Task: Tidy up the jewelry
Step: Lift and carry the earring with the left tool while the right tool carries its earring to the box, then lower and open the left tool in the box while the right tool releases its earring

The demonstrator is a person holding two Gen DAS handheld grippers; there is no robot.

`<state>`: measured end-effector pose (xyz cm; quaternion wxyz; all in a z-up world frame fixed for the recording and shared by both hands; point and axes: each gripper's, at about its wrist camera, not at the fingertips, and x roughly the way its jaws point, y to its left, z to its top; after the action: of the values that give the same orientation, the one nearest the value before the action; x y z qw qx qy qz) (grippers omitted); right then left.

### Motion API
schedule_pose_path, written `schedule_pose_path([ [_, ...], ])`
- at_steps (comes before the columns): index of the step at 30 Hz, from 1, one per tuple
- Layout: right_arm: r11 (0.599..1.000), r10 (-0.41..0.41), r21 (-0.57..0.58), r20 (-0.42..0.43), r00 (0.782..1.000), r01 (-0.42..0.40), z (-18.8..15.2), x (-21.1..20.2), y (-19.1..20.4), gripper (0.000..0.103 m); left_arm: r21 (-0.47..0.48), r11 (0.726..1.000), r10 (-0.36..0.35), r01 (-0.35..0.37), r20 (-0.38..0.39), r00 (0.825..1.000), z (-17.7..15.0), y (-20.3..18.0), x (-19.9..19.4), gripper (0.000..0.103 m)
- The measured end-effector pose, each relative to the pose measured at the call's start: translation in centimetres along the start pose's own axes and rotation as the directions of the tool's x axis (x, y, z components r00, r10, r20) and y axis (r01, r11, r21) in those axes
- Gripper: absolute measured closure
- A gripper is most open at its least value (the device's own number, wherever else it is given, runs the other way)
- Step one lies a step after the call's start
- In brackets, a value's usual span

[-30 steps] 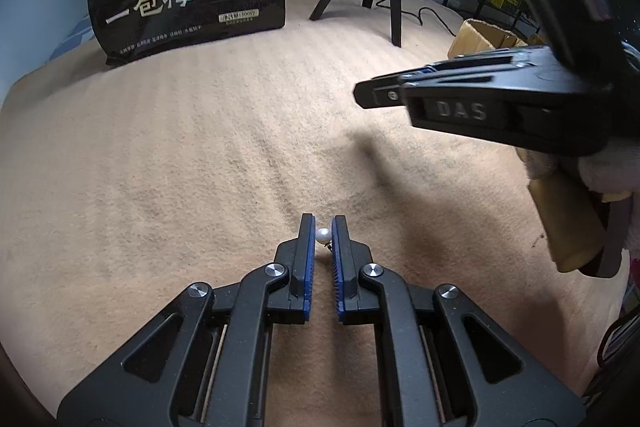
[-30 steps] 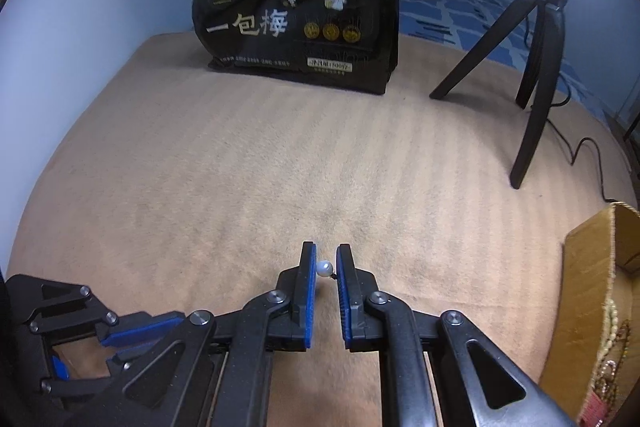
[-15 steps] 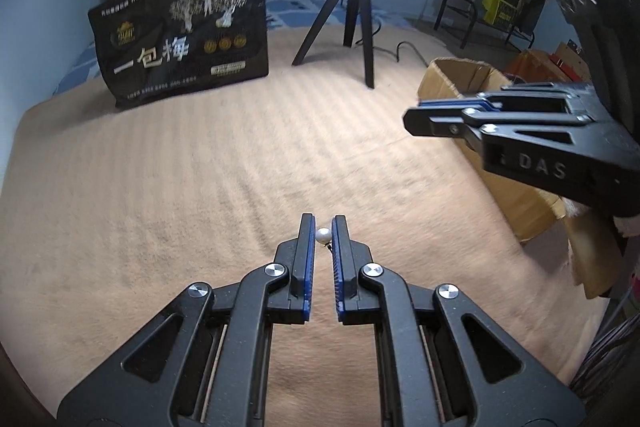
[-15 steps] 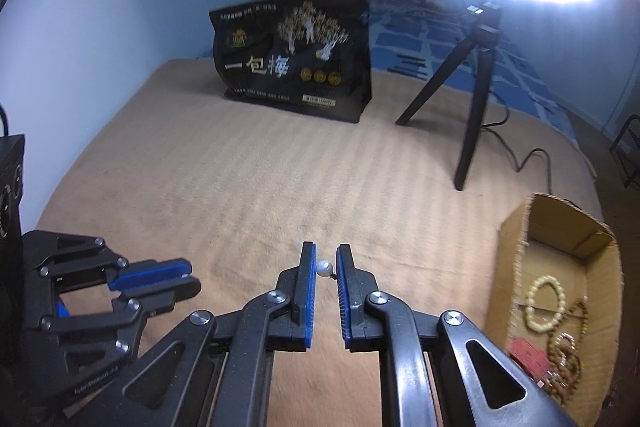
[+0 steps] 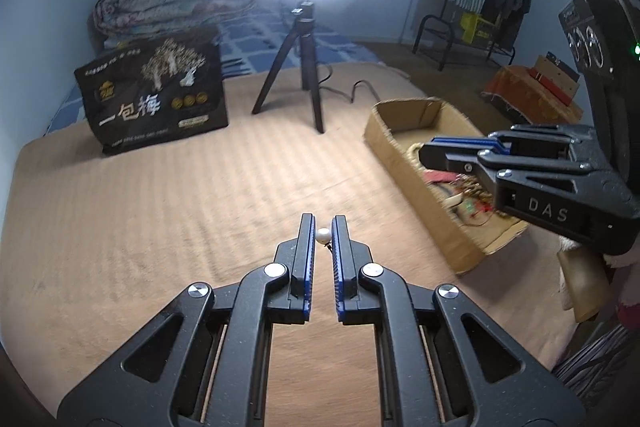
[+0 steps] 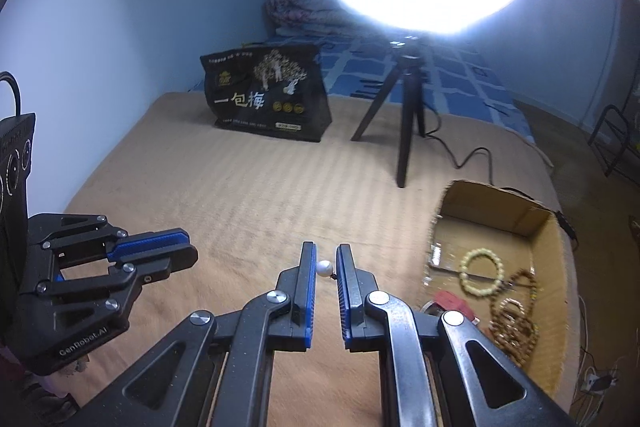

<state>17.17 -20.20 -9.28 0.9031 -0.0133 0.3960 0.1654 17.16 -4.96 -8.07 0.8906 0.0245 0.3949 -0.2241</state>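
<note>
Right now I hold a small pearl earring (image 5: 323, 235) clamped in my left claw (image 5: 323, 241) and another (image 6: 324, 268) in my right claw (image 6: 325, 271), above the bed; light, slick, round, so I judge they could pop out.

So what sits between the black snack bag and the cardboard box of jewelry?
Both wrist views show the ring light's black tripod standing between the black snack bag and the cardboard box, with its cable trailing on the tan blanket.
</note>
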Motion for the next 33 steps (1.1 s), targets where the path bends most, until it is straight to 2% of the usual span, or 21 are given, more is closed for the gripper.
schedule_pose_path([
  [14, 0.993, -0.072, 0.099, 0.039, 0.997, 0.067, -1.9, -4.7, -6.5, 0.095, 0.036, 0.996, -0.083, 0.082, 0.03, 0.996, 2.3, -6.1, 0.8, 0.096],
  [24, 0.984, -0.11, 0.147, 0.023, 0.994, 0.105, -3.4, -5.2, -10.7, 0.095, 0.043, 0.991, -0.129, 0.128, 0.024, 0.991, 4.2, -9.6, 4.7, 0.096],
  [33, 0.974, -0.128, 0.187, -0.004, 0.992, 0.127, -4.7, -4.5, -13.8, 0.095, 0.035, 0.991, -0.133, 0.132, 0.009, 0.991, 6.3, -11.7, 8.9, 0.096],
])
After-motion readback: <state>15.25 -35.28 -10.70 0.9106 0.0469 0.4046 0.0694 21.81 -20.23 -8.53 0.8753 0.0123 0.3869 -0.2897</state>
